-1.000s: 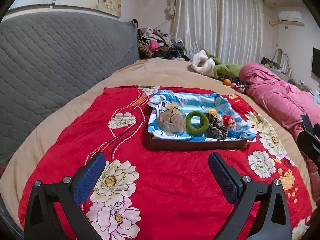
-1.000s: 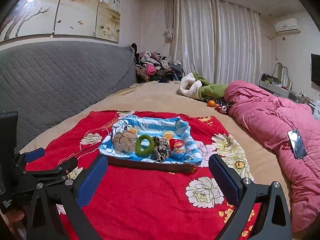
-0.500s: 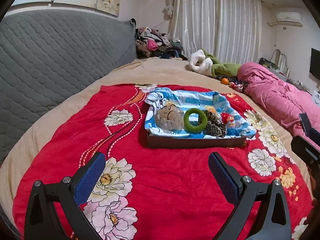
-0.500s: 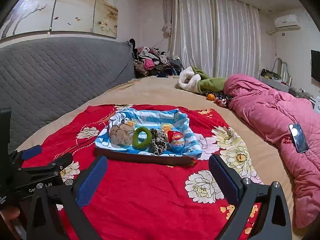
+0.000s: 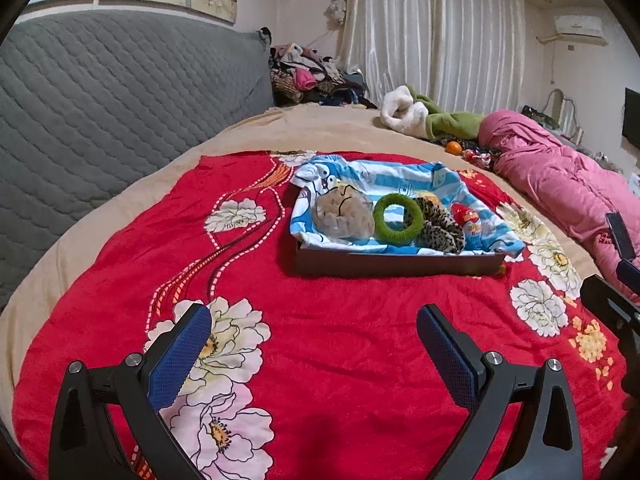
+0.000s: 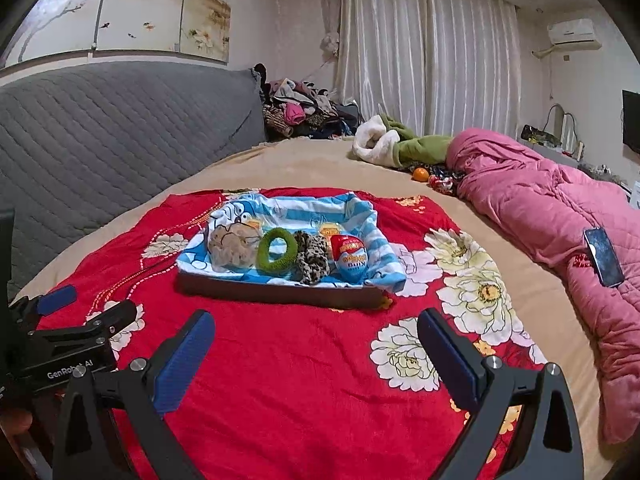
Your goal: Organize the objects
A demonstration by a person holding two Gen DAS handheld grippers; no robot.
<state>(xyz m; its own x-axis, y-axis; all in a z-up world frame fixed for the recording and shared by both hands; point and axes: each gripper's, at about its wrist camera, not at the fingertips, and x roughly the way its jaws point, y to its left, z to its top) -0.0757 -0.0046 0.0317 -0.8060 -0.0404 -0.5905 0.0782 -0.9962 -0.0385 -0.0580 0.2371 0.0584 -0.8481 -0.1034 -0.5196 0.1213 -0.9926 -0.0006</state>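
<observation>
While both my left gripper (image 5: 314,346) and right gripper (image 6: 316,350) hover spread and empty, the loosely draped striped cloth (image 6: 360,216) risks snagging when I reach into the tray (image 6: 280,294).

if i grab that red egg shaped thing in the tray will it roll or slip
The red egg is rounded with a glossy-looking shell, so it may slip between flat pads and probably needs a centred grip. It leans on the striped cloth beside the leopard scrunchie, so a push would likely tip or roll it. It looks light.
</observation>
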